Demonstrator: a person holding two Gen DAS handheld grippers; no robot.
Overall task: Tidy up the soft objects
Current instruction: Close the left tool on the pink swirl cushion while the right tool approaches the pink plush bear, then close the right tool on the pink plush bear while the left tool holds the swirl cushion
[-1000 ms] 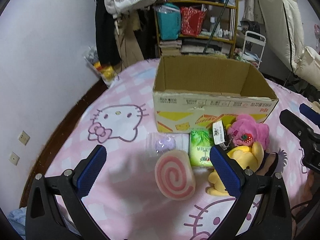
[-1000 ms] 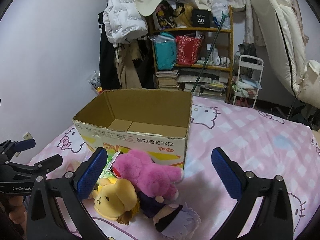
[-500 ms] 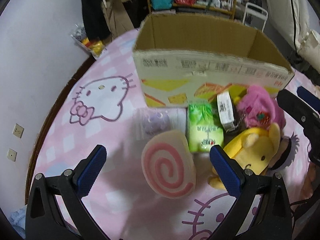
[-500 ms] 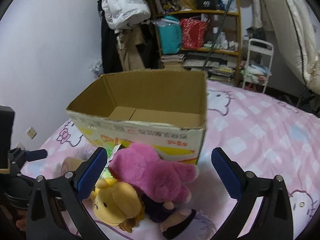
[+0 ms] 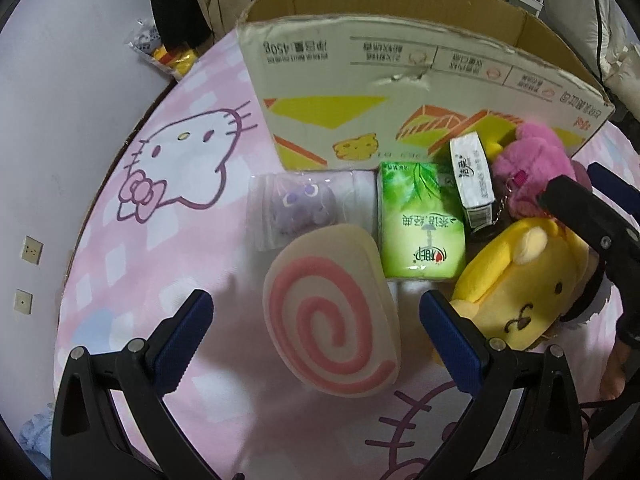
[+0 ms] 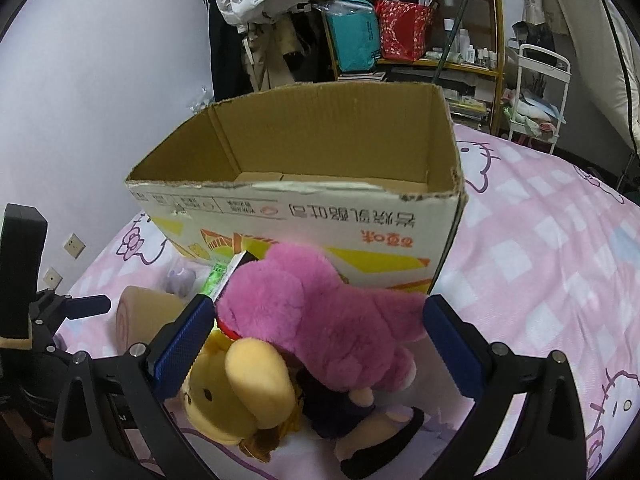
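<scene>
Left gripper [image 5: 316,324] wide open, holding nothing; pink-swirl roll cushion [image 5: 332,316] between fingers, untouched. Green tissue pack [image 5: 420,224] just beyond right finger; purple toy in clear bag [image 5: 296,208] ahead, toward left. Right gripper [image 6: 316,340] likewise spread wide, empty; pink plush [image 6: 320,320] between pads, yellow dog plush [image 6: 236,392] under left finger. Open cardboard box [image 6: 304,216] straight ahead on pink bedsheet [image 6: 540,264].

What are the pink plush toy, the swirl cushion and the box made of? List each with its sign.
Pink plush toy: long, fuzzy synthetic-looking fur, matte; fibres stand out at its edges.
Swirl cushion: smooth short-pile fabric, probably over foam; rounded, unwrinkled faces.
Cardboard box: corrugated cardboard, printed outside, raw brown inside; torn, frayed rim.
</scene>
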